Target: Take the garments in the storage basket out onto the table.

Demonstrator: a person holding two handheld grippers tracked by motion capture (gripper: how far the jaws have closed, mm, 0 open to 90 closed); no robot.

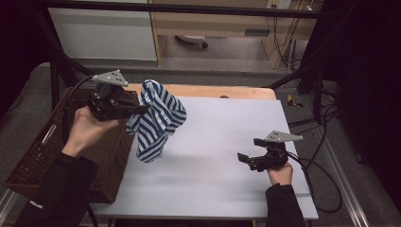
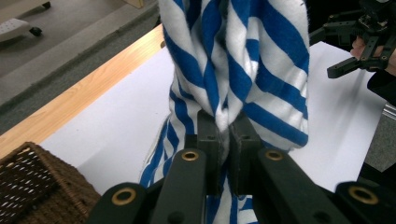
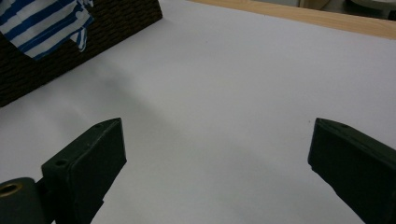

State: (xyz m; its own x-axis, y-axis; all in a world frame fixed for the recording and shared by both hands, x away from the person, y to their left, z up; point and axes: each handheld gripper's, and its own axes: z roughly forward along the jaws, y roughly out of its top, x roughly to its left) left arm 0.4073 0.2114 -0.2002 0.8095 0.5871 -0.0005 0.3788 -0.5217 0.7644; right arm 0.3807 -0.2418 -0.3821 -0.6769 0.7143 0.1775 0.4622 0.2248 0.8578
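Hanging bunched and twisted above the white worktop's [image 1: 213, 156] left edge, beside a wicker basket [image 1: 42, 161], the blue-and-white striped cloth [image 1: 158, 118] bore no readable writing and was pinched in the closed left gripper [image 2: 223, 135], while the right gripper [image 1: 250, 150] gaped wide, empty.

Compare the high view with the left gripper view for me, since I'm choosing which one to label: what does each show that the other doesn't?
High view alone: the person's left hand around the left tool, and the whole striped cloth hanging clear of the table, its lower end free. Left gripper view alone: the two black jaws pressed together on a bunched fold of the cloth. Both share: the white table top, the wicker basket at the table's edge, and the right tool, jaws apart and holding nothing.
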